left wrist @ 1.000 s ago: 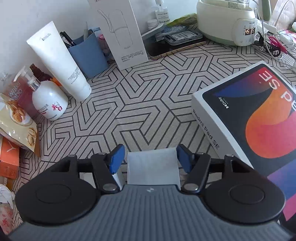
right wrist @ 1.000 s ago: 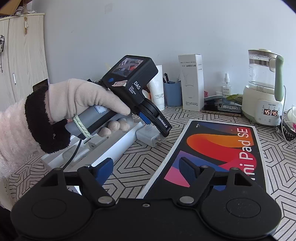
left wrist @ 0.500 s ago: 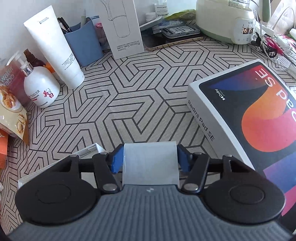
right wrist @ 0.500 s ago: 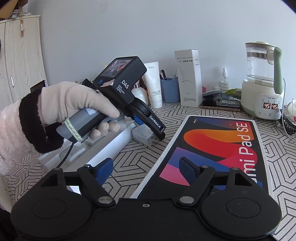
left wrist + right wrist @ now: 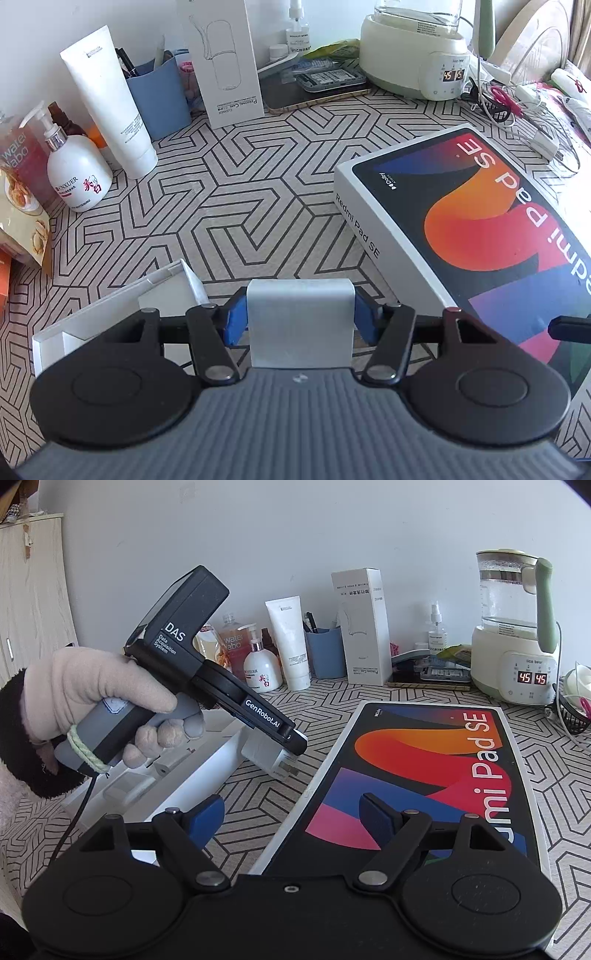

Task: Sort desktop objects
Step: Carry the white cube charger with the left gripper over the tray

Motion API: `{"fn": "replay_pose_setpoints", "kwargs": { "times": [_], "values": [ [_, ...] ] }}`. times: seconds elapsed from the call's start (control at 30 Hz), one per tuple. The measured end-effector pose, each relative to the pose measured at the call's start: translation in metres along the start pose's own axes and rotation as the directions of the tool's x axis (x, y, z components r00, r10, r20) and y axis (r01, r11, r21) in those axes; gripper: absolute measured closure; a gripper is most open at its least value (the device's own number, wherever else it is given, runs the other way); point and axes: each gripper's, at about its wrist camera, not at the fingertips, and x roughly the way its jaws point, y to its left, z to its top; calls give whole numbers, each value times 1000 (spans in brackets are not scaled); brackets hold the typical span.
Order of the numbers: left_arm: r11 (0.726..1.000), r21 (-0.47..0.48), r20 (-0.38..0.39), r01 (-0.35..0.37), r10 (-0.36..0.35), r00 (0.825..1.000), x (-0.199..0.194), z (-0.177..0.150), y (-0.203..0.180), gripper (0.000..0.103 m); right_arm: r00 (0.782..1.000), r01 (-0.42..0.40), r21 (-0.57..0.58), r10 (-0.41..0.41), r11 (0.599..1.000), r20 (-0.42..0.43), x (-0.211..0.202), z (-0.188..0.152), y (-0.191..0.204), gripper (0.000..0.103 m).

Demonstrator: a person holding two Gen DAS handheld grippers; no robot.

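Observation:
My left gripper (image 5: 300, 318) is shut on a white charger plug (image 5: 300, 328), held above the patterned table. In the right wrist view the charger (image 5: 266, 754) shows its metal prongs, lifted just beside the open white box tray (image 5: 207, 771). The tray (image 5: 92, 325) also shows at the lower left in the left wrist view. The Redmi Pad SE box (image 5: 436, 775) lies flat to the right and also shows in the left wrist view (image 5: 480, 229). My right gripper (image 5: 293, 818) is open and empty, hovering over the near edge of that box.
Along the back wall stand a white tube (image 5: 110, 99), a pump bottle (image 5: 79, 173), a blue pen cup (image 5: 159, 96), a tall white carton (image 5: 225, 59) and a kettle base (image 5: 413, 55). Cables and scissors (image 5: 506, 99) lie at the far right. Snack packs (image 5: 18, 206) sit at the left.
My left gripper closed on the charger and lifted it up out of the white tray, tilting upward. The right gripper stayed nearly still.

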Motion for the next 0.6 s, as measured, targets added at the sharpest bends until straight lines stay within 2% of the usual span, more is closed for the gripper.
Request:
{"fn": "replay_pose_setpoints", "kwargs": {
  "times": [0.23, 0.6],
  "values": [
    [1000, -9, 29, 0, 1, 1000, -4, -4, -1, 46, 1000, 16, 8, -16, 1000, 1, -5, 0, 0, 19],
    [991, -91, 104, 102, -92, 990, -46, -23, 16, 46, 999, 34, 20, -35, 999, 19, -2, 6, 4, 18]
  ]
}}
